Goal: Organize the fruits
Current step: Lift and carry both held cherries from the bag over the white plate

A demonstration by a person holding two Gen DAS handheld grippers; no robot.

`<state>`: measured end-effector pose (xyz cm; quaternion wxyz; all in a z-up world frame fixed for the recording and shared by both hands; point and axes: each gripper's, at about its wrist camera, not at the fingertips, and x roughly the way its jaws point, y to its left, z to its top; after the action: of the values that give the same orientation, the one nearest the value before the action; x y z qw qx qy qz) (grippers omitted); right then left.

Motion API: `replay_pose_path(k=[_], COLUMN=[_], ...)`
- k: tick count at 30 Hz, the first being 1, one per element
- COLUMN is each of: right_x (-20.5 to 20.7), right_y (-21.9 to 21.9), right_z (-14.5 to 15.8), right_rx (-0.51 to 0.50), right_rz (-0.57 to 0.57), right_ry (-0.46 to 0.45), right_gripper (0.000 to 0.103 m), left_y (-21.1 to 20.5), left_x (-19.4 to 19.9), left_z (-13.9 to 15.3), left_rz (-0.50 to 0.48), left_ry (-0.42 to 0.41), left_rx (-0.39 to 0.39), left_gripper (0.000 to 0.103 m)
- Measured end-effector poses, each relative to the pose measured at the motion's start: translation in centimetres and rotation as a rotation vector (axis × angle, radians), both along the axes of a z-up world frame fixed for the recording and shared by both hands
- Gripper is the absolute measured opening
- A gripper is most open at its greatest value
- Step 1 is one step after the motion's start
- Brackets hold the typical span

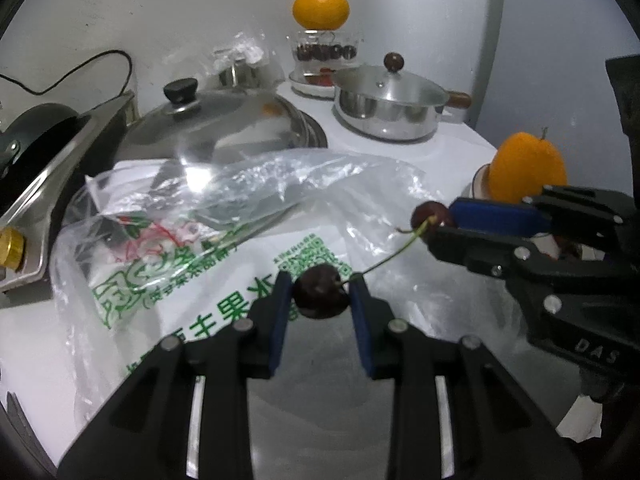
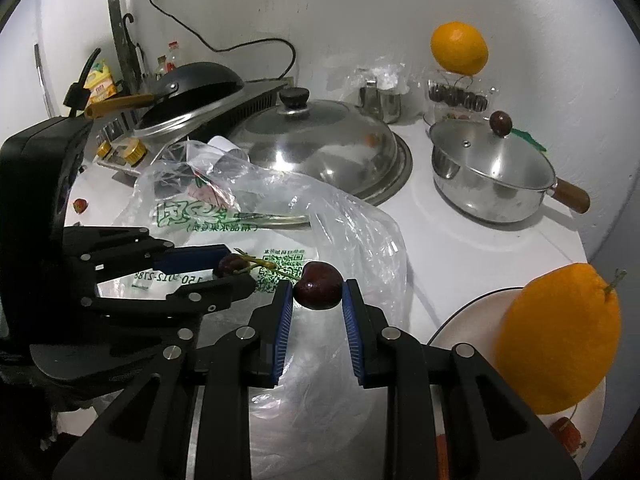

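While each gripper is pinching one dark cherry, the two fruits are hanging joined by thin green stems over a crumpled plastic bag point(image 2: 280, 208). In the left wrist view, the left gripper point(image 1: 320, 294) is sitting at lower centre, its blue pads pressing the left cherry point(image 1: 320, 296). In the right wrist view, the right gripper point(image 2: 318, 292) is clamping the right cherry point(image 2: 319, 285) at centre frame.

The step in hand is probably parting the pair. Doing it well likely means drawing the grippers apart slowly, squeezing no harder, so the stems give way before the soft fruit bruises or slips.

At lower right of the right view, a white plate point(image 2: 472, 312) is holding an orange point(image 2: 560, 348) and something small and red that I cannot identify. At upper right, a clear glass container point(image 2: 456, 96) is holding dark fruit, probably cherries, with a second orange point(image 2: 459, 53) perching on top. A lidded steel pot point(image 2: 492, 176) and a domed lid point(image 2: 320, 144) are hiding whatever is inside them.
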<state>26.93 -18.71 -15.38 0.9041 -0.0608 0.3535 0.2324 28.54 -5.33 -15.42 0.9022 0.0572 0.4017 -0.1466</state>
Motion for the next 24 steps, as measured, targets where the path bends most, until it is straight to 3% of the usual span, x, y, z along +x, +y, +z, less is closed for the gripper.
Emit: replay_pose_path(k=[24], right_x=[-4.4], right_y=[-3.7], right_z=[2.0], right_rx=[0.016], right_rz=[-0.062], right_ry=[-0.065], right_gripper=[0.027], left_y=[-2.0], left_x=[-3.7], left_z=[3.3], left_rz=[0.005], left_ry=[-0.079], left_rx=[-0.031], left_gripper=[0.03])
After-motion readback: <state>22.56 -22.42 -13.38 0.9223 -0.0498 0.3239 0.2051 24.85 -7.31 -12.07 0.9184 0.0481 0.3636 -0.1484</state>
